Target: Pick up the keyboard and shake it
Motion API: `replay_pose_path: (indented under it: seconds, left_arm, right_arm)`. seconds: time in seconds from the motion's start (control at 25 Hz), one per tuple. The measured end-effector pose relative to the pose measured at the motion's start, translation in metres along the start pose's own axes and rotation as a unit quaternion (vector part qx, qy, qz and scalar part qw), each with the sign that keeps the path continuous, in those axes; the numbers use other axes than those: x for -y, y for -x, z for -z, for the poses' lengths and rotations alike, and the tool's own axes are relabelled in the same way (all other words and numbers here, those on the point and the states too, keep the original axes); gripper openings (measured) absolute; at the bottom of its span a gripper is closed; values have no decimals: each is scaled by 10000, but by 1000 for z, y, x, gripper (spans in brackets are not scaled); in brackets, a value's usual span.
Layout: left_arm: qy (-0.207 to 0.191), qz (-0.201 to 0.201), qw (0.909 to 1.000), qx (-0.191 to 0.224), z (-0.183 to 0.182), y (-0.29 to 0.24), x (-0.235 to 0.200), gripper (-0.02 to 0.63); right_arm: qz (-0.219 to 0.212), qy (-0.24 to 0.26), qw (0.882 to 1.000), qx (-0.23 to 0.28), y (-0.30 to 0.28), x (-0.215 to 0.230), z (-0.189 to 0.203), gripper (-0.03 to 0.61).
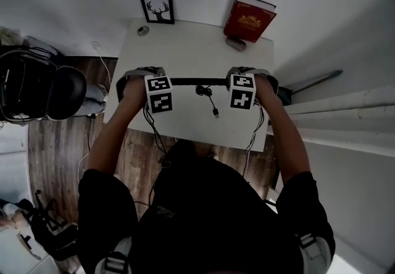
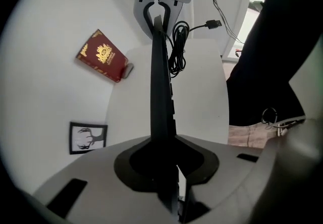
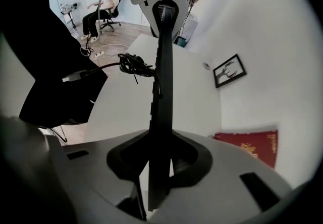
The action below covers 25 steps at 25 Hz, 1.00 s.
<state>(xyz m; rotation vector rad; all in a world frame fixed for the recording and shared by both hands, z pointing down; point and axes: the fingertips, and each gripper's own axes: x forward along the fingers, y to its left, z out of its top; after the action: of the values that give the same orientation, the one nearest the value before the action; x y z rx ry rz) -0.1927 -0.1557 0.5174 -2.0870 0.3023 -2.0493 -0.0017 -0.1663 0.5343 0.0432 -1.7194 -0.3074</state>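
A thin black keyboard (image 1: 197,81) is held edge-on over the white table (image 1: 185,50), one end in each gripper. My left gripper (image 1: 137,80) is shut on its left end and my right gripper (image 1: 254,80) on its right end. In the left gripper view the keyboard (image 2: 161,92) runs from my own jaws (image 2: 169,167) up to the other gripper (image 2: 160,1). The right gripper view shows the same keyboard (image 3: 164,92) clamped in its jaws (image 3: 156,162). A bundled black cable (image 1: 207,95) with a USB plug (image 1: 215,113) hangs from the keyboard's middle.
A red book (image 1: 249,18) leans on the wall at the table's back right. A framed deer picture (image 1: 157,8) stands at the back left, with a small round object (image 1: 143,31) beside it. A black office chair (image 1: 55,91) stands left of the table on the wooden floor.
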Motion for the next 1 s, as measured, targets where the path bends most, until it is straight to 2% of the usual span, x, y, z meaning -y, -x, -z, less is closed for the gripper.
replay_pose_path:
  seconds: [0.24, 0.4, 0.52, 0.64, 0.76, 0.88, 1.0]
  left_arm:
    - [-215, 1047, 9941, 175, 8, -64, 25, 83]
    - [-435, 1572, 9862, 284, 13, -92, 32, 83]
    - [-607, 1849, 9803, 345, 15, -106, 33, 83]
    - [-643, 2054, 9752, 515, 14, -111, 27, 83]
    - [-754, 2153, 9722, 532, 13, -113, 19, 87]
    - [-961, 2267, 9681, 464, 11, -116, 20, 94]
    - [-982, 2400, 9648, 431, 9, -118, 19, 95]
  right_arm:
    - [-1056, -528, 9929, 120, -57, -32, -3, 100]
    - [-1456, -788, 9862, 71, -78, -44, -6, 100]
    - [-1565, -974, 9828, 101, -86, -46, -8, 100]
    - [-1385, -1105, 9841, 118, -89, -41, -5, 101]
    - [-907, -1226, 9882, 173, -89, -31, 1, 121]
    - [-375, -936, 9947, 177, -91, -30, 5, 149]
    - [-84, -634, 9978, 148, -94, -28, 8, 167]
